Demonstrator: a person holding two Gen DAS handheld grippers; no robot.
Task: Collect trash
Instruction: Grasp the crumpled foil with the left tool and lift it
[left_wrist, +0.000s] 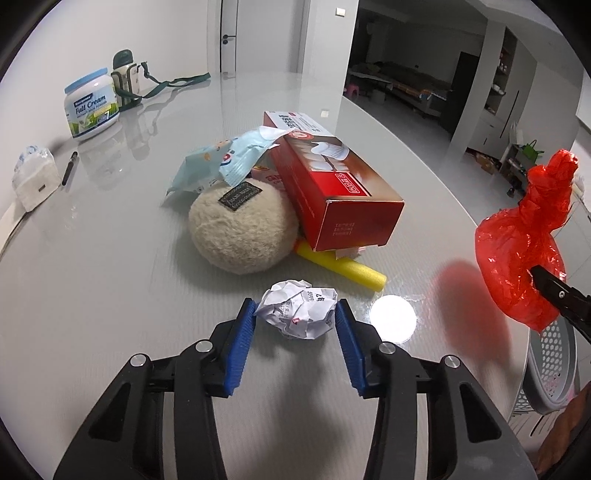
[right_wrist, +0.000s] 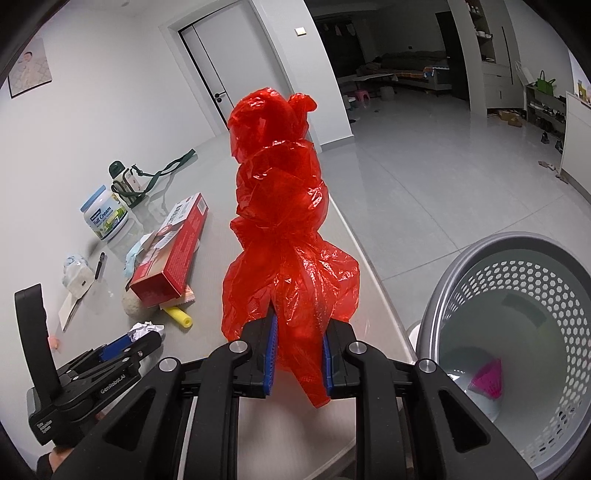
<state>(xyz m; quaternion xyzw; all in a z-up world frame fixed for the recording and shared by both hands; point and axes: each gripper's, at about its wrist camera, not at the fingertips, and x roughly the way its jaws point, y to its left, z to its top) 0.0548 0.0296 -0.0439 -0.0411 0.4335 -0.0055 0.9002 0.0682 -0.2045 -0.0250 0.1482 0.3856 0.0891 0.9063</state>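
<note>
My left gripper (left_wrist: 295, 312) sat low over the grey table (left_wrist: 110, 280), its blue pads (left_wrist: 242, 343) pressed against both sides of a crumpled paper ball (left_wrist: 300, 308), so I logged it as clamped on the ball; the ball rested on the tabletop near the front edge, just this side of a yellow foam tube (left_wrist: 354, 271); behind it lay a fluffy cream ball (left_wrist: 240, 232), a red carton (left_wrist: 332, 177) tilted on top of the pile, and a pale blue wrapper (left_wrist: 225, 160) tucked against the carton; farther back, well apart from the pile, stood a milk powder tub (left_wrist: 92, 105) with a green-capped bottle (left_wrist: 125, 75) just beside it, plus a pen (left_wrist: 69, 168) and a tissue pack (left_wrist: 35, 175) toward the left edge; my right gripper (right_wrist: 298, 354) was clenched on a knotted red plastic bag (right_wrist: 280, 206), the lower tail of the bag pinched between its pads (right_wrist: 271, 354) and the bulk standing up above the fingers; from the left wrist view the same bag hung off to the right, beyond the table edge; a grey perforated basket (right_wrist: 480, 266) stood on the floor beside the table, right of the bag, with a small pink item (right_wrist: 487, 378) lying at its bottom; the bag was above the table edge, not inside the basket; in the right wrist view the left gripper showed at lower left with the paper ball at its tips.
</note>
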